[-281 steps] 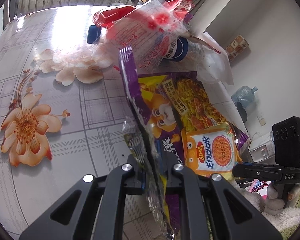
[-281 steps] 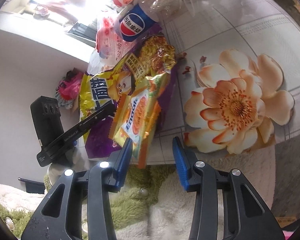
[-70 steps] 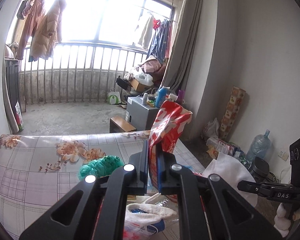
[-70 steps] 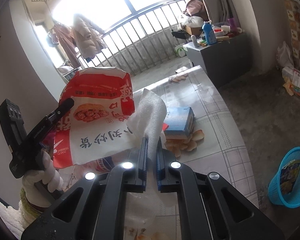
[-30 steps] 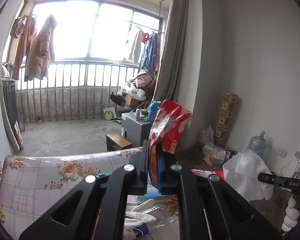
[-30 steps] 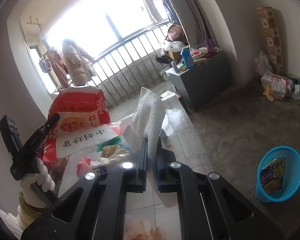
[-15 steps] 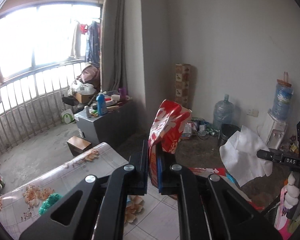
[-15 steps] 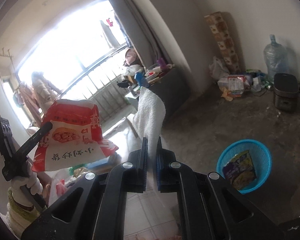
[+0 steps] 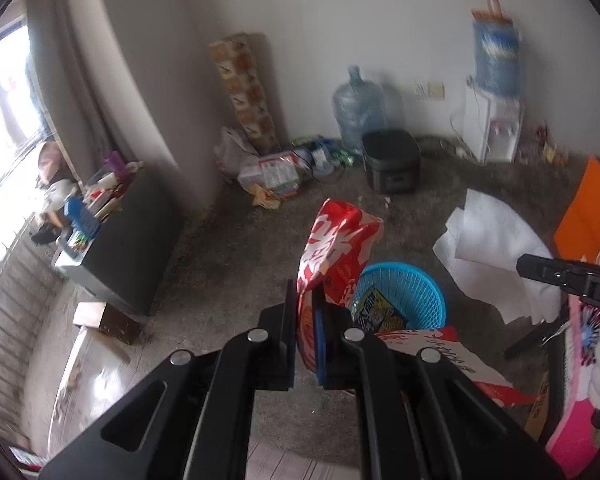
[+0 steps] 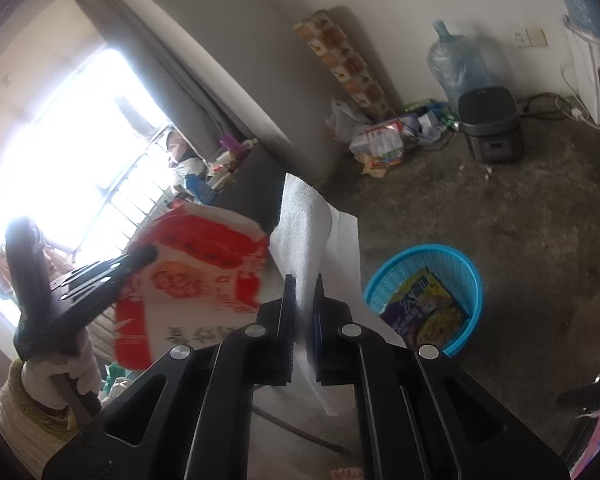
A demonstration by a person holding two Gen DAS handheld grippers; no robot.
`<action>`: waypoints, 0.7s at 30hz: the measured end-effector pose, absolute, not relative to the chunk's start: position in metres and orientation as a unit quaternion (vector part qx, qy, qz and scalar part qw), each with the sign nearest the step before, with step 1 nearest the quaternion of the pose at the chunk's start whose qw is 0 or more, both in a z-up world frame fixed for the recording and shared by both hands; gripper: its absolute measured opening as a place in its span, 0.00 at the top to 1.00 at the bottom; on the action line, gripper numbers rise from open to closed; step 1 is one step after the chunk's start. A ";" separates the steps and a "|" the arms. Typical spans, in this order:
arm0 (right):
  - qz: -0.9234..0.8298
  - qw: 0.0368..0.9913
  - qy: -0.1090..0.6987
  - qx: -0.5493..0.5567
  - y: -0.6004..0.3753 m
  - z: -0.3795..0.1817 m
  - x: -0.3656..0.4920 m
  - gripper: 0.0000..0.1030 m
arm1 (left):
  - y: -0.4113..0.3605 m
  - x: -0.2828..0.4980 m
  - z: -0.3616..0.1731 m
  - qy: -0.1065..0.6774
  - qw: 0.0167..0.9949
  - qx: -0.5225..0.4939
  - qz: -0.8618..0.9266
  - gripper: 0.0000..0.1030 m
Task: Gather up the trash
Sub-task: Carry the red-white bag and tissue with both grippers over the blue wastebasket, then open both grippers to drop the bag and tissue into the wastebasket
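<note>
My left gripper (image 9: 306,320) is shut on a red and white snack bag (image 9: 336,252), which sticks up between its jaws. The same bag (image 10: 196,280) shows at the left of the right wrist view, held by the left gripper (image 10: 140,256) in a gloved hand. My right gripper (image 10: 304,312) is shut on a white paper towel (image 10: 312,236); that towel (image 9: 492,256) hangs at the right of the left wrist view. A blue mesh basket (image 9: 420,284) stands on the floor just beyond both, with a snack wrapper (image 10: 424,312) lying inside the basket (image 10: 460,264).
A black rice cooker (image 9: 392,160), a large water bottle (image 9: 358,108) and a water dispenser (image 9: 492,128) stand along the far wall. Bags of clutter (image 9: 272,176) lie by a tall carton. A dark cabinet (image 9: 132,240) stands at the left. The table edge (image 9: 80,380) is at lower left.
Both grippers have swung away from the window and table toward the room's floor and tilted down. The blue basket now lies close in front of both. Each still holds its item.
</note>
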State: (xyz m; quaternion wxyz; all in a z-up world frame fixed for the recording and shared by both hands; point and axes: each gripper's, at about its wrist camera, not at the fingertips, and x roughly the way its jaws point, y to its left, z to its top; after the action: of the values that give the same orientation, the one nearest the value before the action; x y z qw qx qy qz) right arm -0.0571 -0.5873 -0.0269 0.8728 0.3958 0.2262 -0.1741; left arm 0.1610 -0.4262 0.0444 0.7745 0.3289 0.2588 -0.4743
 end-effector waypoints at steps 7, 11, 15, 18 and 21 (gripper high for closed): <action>-0.190 0.849 0.268 0.415 -0.625 -0.079 -0.025 0.93 | -0.525 0.171 -0.052 0.306 0.728 0.387 -0.476 0.91; -0.192 0.828 0.276 0.449 -0.646 -0.111 -0.012 0.91 | -0.563 0.183 -0.101 0.326 0.720 0.396 -0.468 0.91; -0.201 0.801 0.277 0.492 -0.667 -0.148 0.002 0.74 | -0.588 0.193 -0.138 0.367 0.703 0.376 -0.480 0.44; -0.217 0.771 0.300 0.518 -0.681 -0.193 0.015 0.48 | -0.595 0.189 -0.154 0.365 0.704 0.373 -0.481 0.35; -0.236 0.742 0.349 0.522 -0.684 -0.224 0.022 0.48 | -0.595 0.188 -0.154 0.380 0.704 0.360 -0.479 0.34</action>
State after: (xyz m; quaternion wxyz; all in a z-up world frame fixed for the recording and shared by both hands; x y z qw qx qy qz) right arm 0.0219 -0.6836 -0.2244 0.7415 0.5220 0.3492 -0.2360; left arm 0.1876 -0.5949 -0.1542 0.7044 0.3595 0.3805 -0.4793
